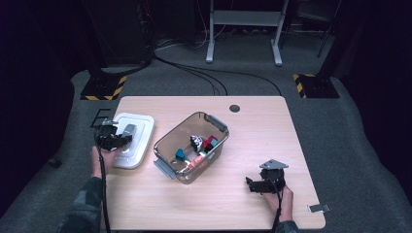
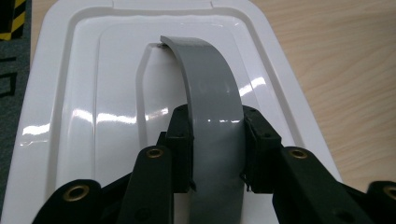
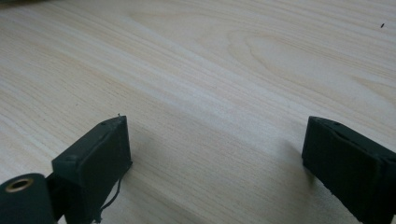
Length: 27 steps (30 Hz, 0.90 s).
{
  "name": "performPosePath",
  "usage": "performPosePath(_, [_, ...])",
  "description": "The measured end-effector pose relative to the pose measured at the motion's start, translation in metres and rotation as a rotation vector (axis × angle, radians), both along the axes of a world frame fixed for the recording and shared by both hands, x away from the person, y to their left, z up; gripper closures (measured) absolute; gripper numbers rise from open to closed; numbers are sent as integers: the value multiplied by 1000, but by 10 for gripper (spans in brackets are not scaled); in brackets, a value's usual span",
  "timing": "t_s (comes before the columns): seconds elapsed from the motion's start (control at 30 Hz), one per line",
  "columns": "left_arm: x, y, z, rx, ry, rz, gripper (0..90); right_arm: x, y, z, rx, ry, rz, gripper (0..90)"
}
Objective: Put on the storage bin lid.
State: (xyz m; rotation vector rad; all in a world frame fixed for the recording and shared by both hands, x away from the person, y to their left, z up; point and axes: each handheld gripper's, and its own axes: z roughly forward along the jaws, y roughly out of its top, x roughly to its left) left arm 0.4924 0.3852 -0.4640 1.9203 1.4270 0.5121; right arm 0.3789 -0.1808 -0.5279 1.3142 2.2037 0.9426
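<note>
The left gripper [image 2: 217, 140] is clamping its two black jaws on the grey handle [image 2: 212, 107] of the white lid [image 2: 84, 93], one pad pressing on each side of the strap, which is arching up out of the lid's recessed middle. The lid is lying flat at the table's [image 1: 252, 126] left edge, with the left gripper [image 1: 112, 137] sitting over its near half and the person's left hand [image 1: 102, 160] coming in below it. Just to the right of the lid, near but apart from it, a clear bin [image 1: 192, 145] is standing open and askew, holding a few small coloured things [image 1: 199, 148] that are too small to tell apart. Well away on the near right of the table, the right gripper [image 1: 257, 184] is resting in the person's right hand [image 1: 283, 199]. In the right gripper view its jaws are standing wide apart with nothing between them, hanging just over bare wood [image 3: 210, 93]. A small grey clip [image 1: 319, 208] is lying at the table's near right corner.
</note>
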Motion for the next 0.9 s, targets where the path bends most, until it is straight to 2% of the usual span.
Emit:
performPosePath(0.1, [0, -2, 9, -20, -3, -17, 680, 0, 0, 0, -4, -1, 4, 67])
performPosePath(0.13, [0, -3, 11, -26, -15, -14, 680, 0, 0, 0, -5, -1, 3, 66])
performPosePath(0.2, [-1, -4, 19, -16, -19, -35, 680, 0, 0, 0, -6, -2, 1, 65])
performPosePath(0.3, [-1, -6, 29, -22, -21, -50, 680, 0, 0, 0, -9, -4, 2, 64])
performPosePath(0.37, [-2, -8, 38, -25, -35, -60, 680, 0, 0, 0, -8, -4, 1, 64])
performPosePath(0.4, [-2, -8, 38, -25, -35, -60, 680, 0, 0, 0, -5, -4, -3, 64])
performPosePath(0.47, [-3, -11, 49, -33, -41, -79, 680, 0, 0, 0, -7, -3, -1, 63])
performPosePath(0.63, [-5, -15, 68, -39, -44, -116, 680, 0, 0, 0, -6, -4, -2, 63])
performPosePath(0.67, [-5, -16, 71, -34, -57, -120, 680, 0, 0, 0, -6, -4, -2, 63])
performPosePath(0.73, [-5, -18, 78, -28, -58, -137, 680, 0, 0, 0, -7, -4, -1, 64])
performPosePath(0.9, [-7, -27, 94, -40, -69, -177, 680, 0, 0, 0, -7, -4, -1, 63])
